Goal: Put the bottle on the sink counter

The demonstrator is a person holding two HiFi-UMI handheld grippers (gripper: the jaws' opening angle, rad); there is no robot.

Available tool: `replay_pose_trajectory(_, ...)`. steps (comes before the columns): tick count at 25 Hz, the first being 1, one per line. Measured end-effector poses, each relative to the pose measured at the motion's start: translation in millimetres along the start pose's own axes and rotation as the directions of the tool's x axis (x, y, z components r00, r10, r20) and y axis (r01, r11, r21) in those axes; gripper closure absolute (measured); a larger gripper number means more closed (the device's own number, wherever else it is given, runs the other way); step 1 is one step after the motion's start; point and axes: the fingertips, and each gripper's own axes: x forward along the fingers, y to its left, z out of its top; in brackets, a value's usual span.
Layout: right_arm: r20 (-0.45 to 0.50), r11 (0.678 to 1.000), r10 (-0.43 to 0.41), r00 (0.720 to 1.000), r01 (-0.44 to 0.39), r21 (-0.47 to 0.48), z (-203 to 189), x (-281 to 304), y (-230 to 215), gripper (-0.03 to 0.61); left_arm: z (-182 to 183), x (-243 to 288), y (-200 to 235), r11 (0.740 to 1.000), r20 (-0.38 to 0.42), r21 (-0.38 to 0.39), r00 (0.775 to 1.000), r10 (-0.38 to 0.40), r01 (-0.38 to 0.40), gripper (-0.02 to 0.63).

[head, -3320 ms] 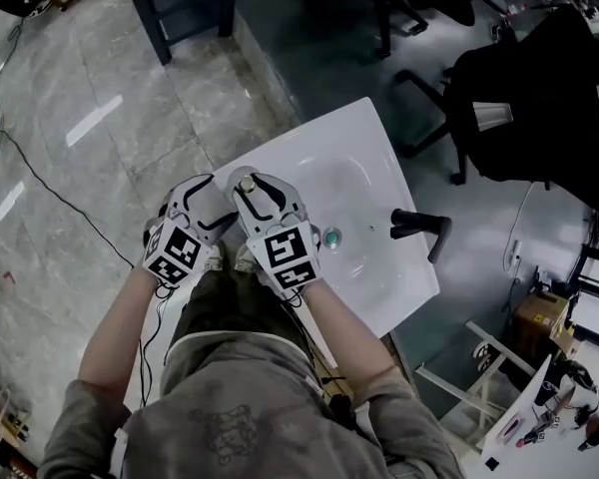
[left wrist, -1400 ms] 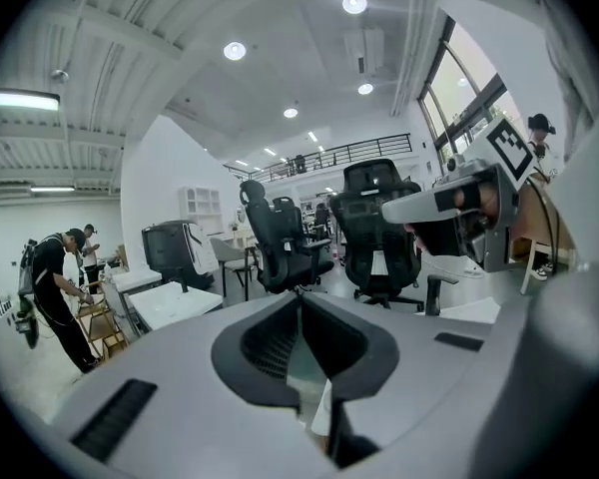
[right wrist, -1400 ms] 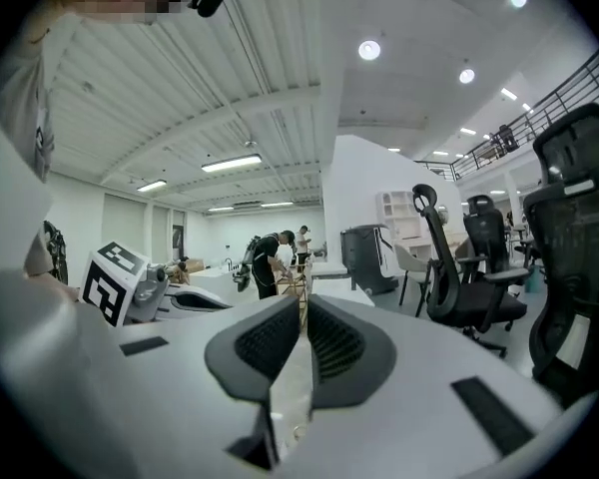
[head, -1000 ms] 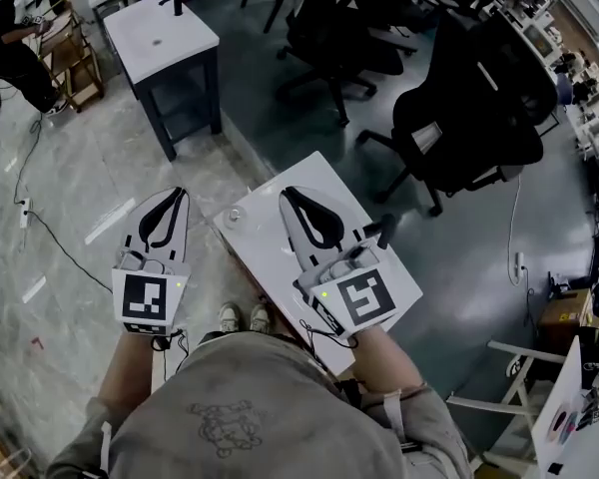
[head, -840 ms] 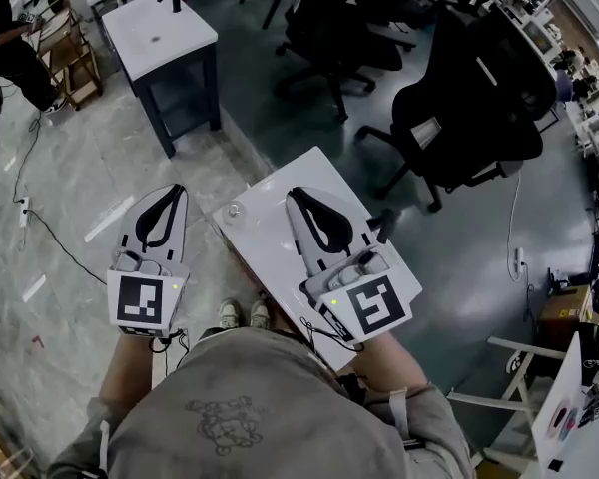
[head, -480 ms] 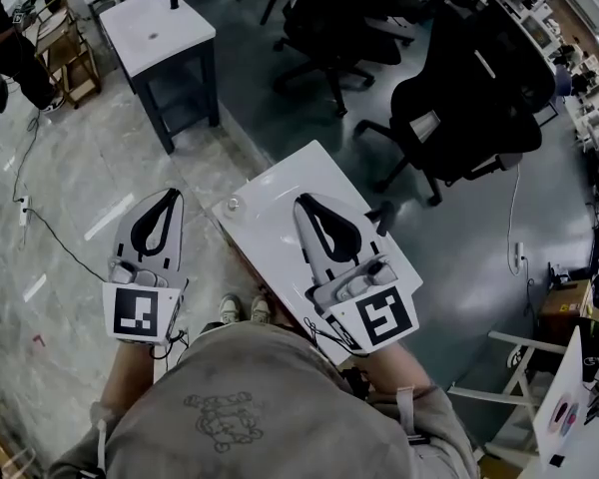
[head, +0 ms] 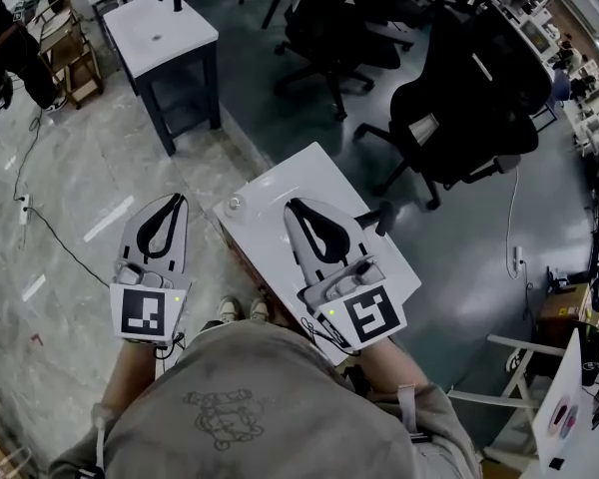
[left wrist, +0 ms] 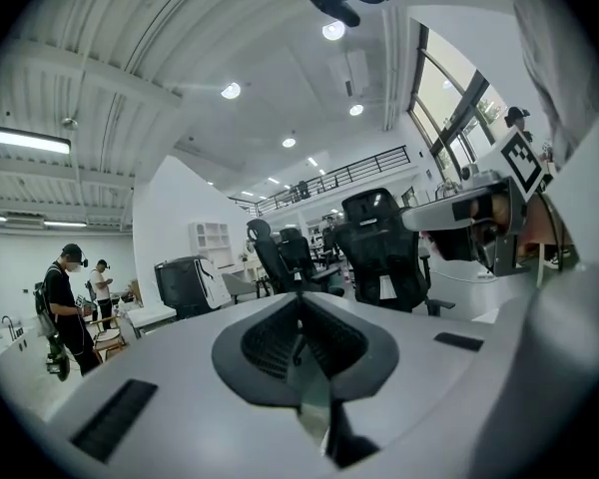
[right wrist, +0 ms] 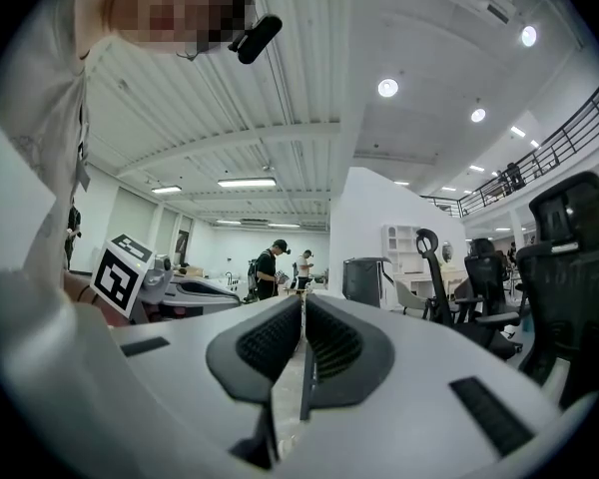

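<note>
Presently holds both tools out level, clear of the bottle. Carries the left gripper (head: 172, 201) over the grey tiled floor, just left of the sink counter (head: 324, 173), jaws pressed together on nothing. Carries the right gripper (head: 296, 208) above the counter's white top, jaws likewise closed tight and empty. Looks along each pair of jaws, in the two gripper views, at open room only, with nothing caught between the dark pads. Leaves the bottle (head: 235, 205) on the counter's left corner, seen from above as a small round cap, between the two grippers and touching neither. Places the black faucet (head: 383, 218) near the counter's far edge, just right of the right gripper. Takes in black office chairs (head: 469, 98) beyond the counter, a second white-topped stand (head: 165, 33) farther off, and a standing person (head: 10, 43) at the upper left.
</note>
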Motion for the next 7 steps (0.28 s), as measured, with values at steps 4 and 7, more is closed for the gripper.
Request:
replay_pose_trajectory(4,-0.001,1.000,-0.001,1.000,0.001,0.004,-0.8,-2.9,0.2,0.541,7.0,-3.9,-2.6,1.000,0.022,0.012,1.000,-0.005,0.005,0.589)
replay_pose_trajectory(7,0.003,1.000,-0.004,1.000,0.004,0.002,0.3,-5.3,-0.4,0.541,5.0,-6.5,-5.9,1.000,0.011,0.010,1.000,-0.009,0.009,0.589)
